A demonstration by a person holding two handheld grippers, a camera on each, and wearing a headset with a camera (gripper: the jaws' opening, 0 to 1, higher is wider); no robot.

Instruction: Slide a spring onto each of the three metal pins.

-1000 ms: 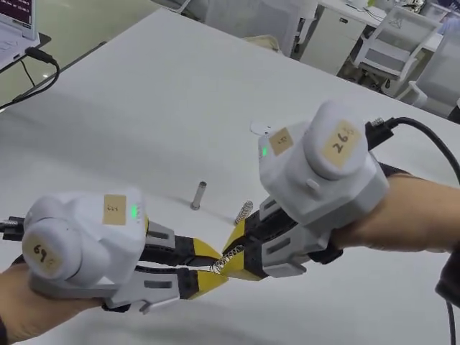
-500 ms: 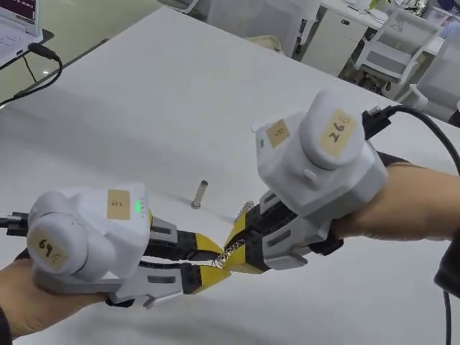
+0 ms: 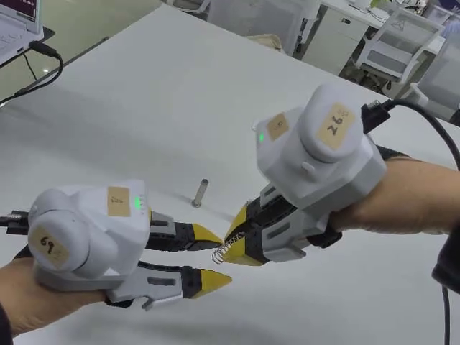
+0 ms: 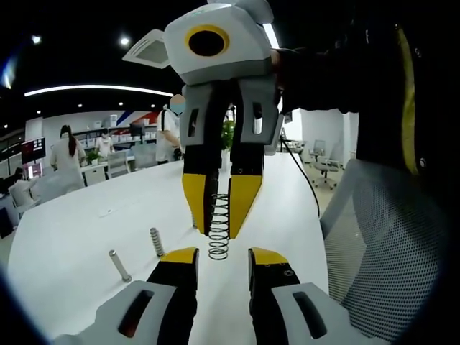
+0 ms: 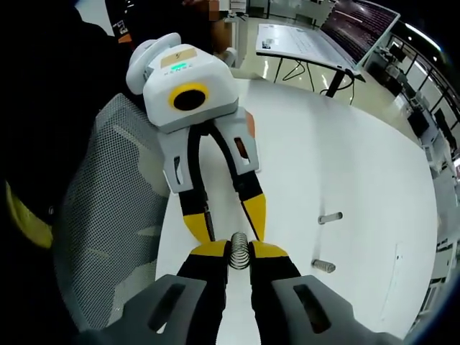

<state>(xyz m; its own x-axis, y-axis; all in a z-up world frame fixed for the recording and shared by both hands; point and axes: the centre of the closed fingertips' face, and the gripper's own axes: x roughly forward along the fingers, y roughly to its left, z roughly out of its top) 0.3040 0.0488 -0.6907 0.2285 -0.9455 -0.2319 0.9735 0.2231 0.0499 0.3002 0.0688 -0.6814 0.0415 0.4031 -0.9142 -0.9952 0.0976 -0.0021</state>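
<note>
My right gripper (image 3: pixel 233 241) is shut on a small steel spring (image 3: pixel 226 249), held above the white table (image 3: pixel 144 108). In the right gripper view the spring (image 5: pixel 239 255) sits end-on between my yellow-tipped jaws. My left gripper (image 3: pixel 221 257) faces it, open, its tips on either side of the spring's free end without touching it. The left gripper view has the spring (image 4: pixel 218 244) hanging down from the right gripper (image 4: pixel 218 228) just above my open left gripper (image 4: pixel 224 256). On the table stand a bare metal pin (image 3: pixel 200 194) (image 4: pixel 119 264) and a pin wearing a spring (image 4: pixel 157 241) (image 5: pixel 323 266).
A laptop (image 3: pixel 18 21) with a black cable (image 3: pixel 43 68) lies at the table's far left corner. Office chairs (image 3: pixel 392 43) stand beyond the far edge. A grey mesh chair (image 5: pixel 108 215) is close behind me. People (image 4: pixel 68 147) stand at distant desks.
My left gripper has opened and let go of the spring's end. The right gripper keeps its hold and has lifted slightly.
</note>
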